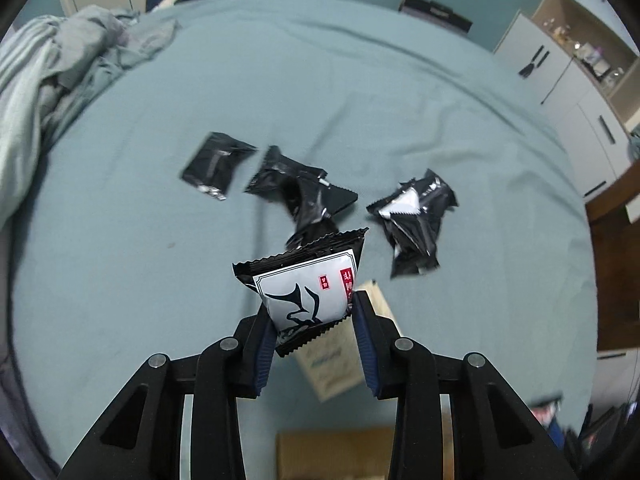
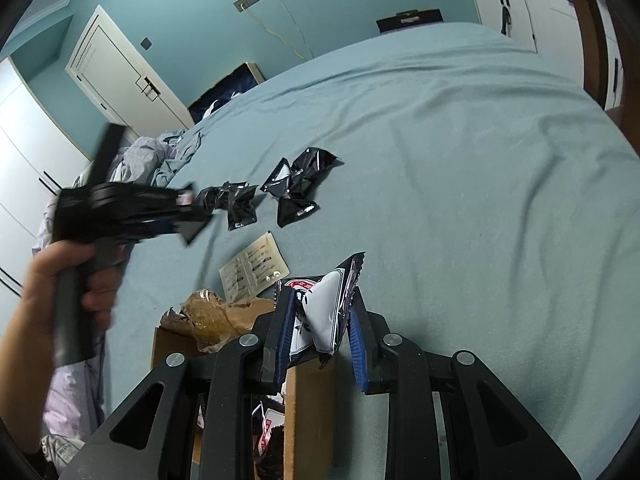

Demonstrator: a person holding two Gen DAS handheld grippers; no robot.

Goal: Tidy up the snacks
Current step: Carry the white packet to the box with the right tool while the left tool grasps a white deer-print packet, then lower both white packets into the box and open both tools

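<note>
A snack packet is clamped between the blue-padded jaws of the left gripper, held above the bed with its serrated top edge standing clear of the fingertips. A second packet is pinched on edge between the jaws of the right gripper, above the corner of a cardboard box.

In the right wrist view the left gripper is blurred, so its jaws cannot be made out there. The contents of the box are largely hidden behind the right gripper's frame; only scraps of red and white wrappers are seen.

The held packets are black-edged with a white panel, a dark brush-stroke figure and small red labels. Loose black packets are scattered on the sheet beyond, near a paper leaflet.
</note>
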